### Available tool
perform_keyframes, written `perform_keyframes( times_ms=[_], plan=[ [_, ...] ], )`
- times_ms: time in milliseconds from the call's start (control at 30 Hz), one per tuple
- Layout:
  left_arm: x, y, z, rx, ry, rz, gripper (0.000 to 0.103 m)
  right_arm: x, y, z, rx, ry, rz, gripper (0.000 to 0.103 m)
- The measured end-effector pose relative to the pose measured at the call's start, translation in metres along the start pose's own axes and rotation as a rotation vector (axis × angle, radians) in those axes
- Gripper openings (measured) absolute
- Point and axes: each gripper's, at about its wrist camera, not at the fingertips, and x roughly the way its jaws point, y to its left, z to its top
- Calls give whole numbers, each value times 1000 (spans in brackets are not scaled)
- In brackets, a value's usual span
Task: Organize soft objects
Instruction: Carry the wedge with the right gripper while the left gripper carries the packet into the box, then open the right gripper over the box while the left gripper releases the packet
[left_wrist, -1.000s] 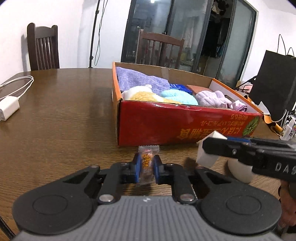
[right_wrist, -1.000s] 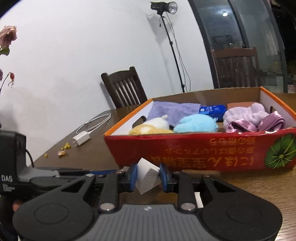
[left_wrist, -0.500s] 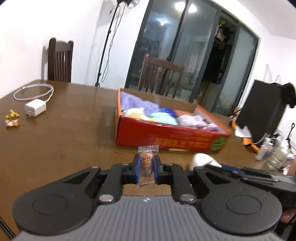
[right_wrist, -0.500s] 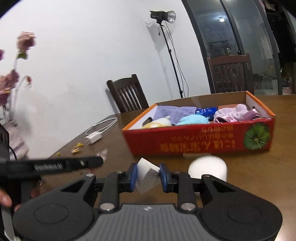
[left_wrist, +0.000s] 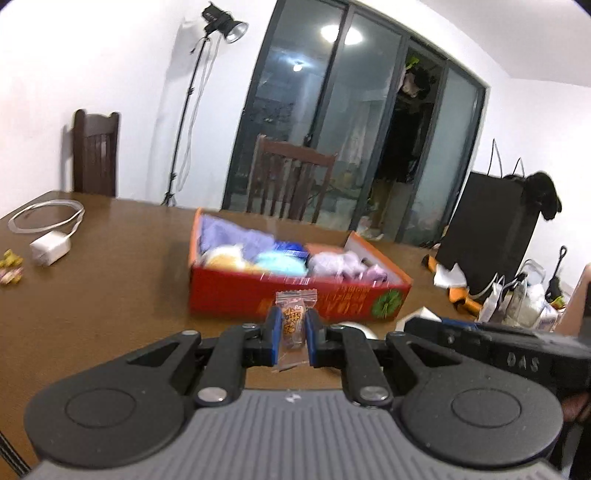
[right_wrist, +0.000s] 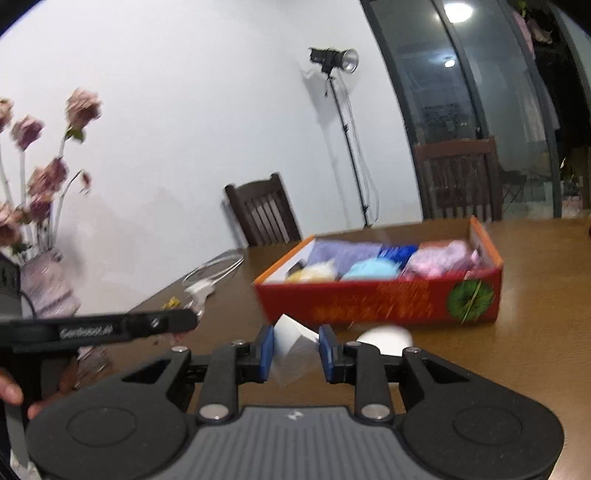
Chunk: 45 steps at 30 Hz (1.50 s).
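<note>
A red cardboard box stands on the wooden table, holding a purple cloth, a yellow and a light-blue plush, a blue packet and pink-lilac fabric. My left gripper is shut on a small clear snack packet, held above the table in front of the box. My right gripper is shut on a white folded packet, also in front of the box. A white round object lies on the table by the box's front.
A white charger with cable and small yellow-pink bits lie at the table's left. Chairs stand behind the table. A vase of pink flowers stands left in the right wrist view. A black bag is at right.
Both grippers have pulled back and risen from the box, which now looks smaller and farther. Each still holds its packet. The white round object now shows on the table.
</note>
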Motion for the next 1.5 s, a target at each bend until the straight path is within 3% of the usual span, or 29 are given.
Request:
perform_keyframes(
  times_ms=[100,200,333,500,600,700,733,800,967,1033,1300,1500],
  plan=[
    [46,13,31,-72,17,-28,14,30,-29,41,27,-4,19,26],
    [104,25,64,-135,66,-53,14,81,-68,87,120,47,24,26],
    [185,33,92,-140,135,25,14,166,-111,133,206,144,5,26],
    [262,41,87,-50,274,173,15,251,-131,140,154,298,-144,27],
    [280,51,77,-56,333,164,20,287,-135,131,82,366,-247,27],
    [276,56,69,-86,331,98,38,302,-135,121,61,385,-237,30],
    [274,54,68,-73,326,90,40,302,-134,121,48,397,-229,31],
    [275,51,67,-56,321,95,42,309,-132,119,30,456,-208,54],
    [260,49,72,-68,312,83,47,303,-125,124,13,442,-199,56],
    [250,45,80,-41,286,92,54,289,-123,133,21,407,-194,59],
    [177,34,111,65,175,132,62,204,-108,172,-44,277,-237,71],
    [104,23,118,139,48,166,85,121,-89,180,-131,196,-266,77]
  ],
)
